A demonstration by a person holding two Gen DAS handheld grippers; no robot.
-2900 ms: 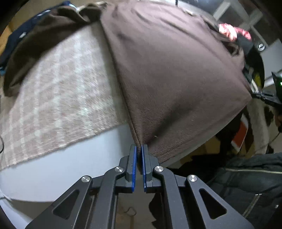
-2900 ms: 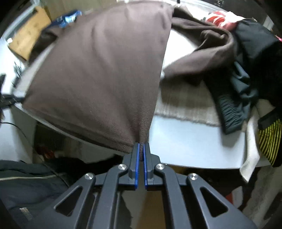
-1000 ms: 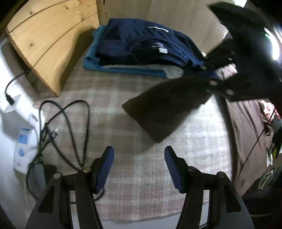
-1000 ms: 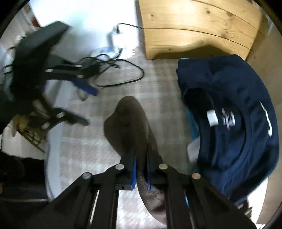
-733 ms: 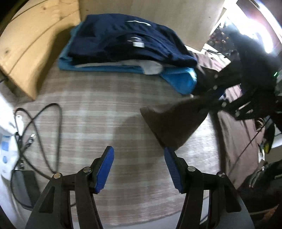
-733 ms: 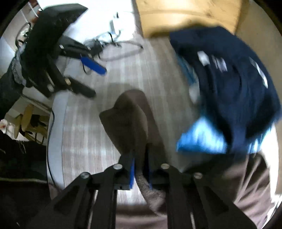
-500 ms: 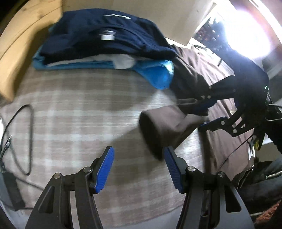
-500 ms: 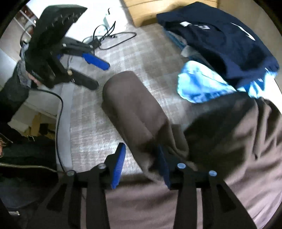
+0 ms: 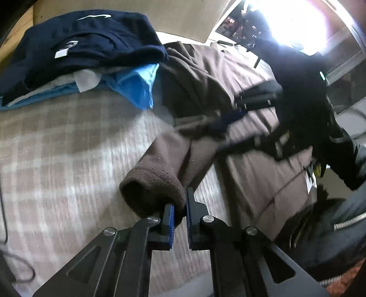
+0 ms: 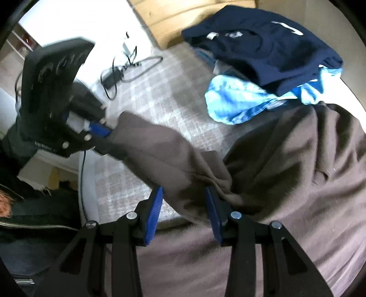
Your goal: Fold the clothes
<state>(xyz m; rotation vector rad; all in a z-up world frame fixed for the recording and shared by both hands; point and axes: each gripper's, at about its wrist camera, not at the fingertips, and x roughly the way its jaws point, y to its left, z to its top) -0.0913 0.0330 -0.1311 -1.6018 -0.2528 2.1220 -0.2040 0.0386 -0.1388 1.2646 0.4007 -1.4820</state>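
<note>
A brown fleece garment [image 9: 247, 96] lies spread over the checked cloth [image 9: 57, 146]. Its sleeve [image 9: 164, 169] runs toward me in the left wrist view, and my left gripper [image 9: 179, 219] is shut on the sleeve's cuff. In the right wrist view the same sleeve [image 10: 160, 155] stretches from the left gripper [image 10: 98, 134] across to my right gripper [image 10: 184, 210], which stands open with the sleeve fabric lying between its blue pads. The right gripper [image 9: 228, 118] appears blurred over the garment in the left wrist view.
A folded stack with a navy shirt [image 10: 263, 43] on a light blue one [image 10: 242, 102] lies at the far side, beside a wooden box [image 10: 183, 20]. Black cables [image 10: 123, 70] lie at the cloth's far left. A dark jacket [image 9: 343, 228] is at the near right edge.
My left gripper has closed on the sleeve cuff, having been open half a second ago. The right gripper let go of the sleeve and now stays open further along it.
</note>
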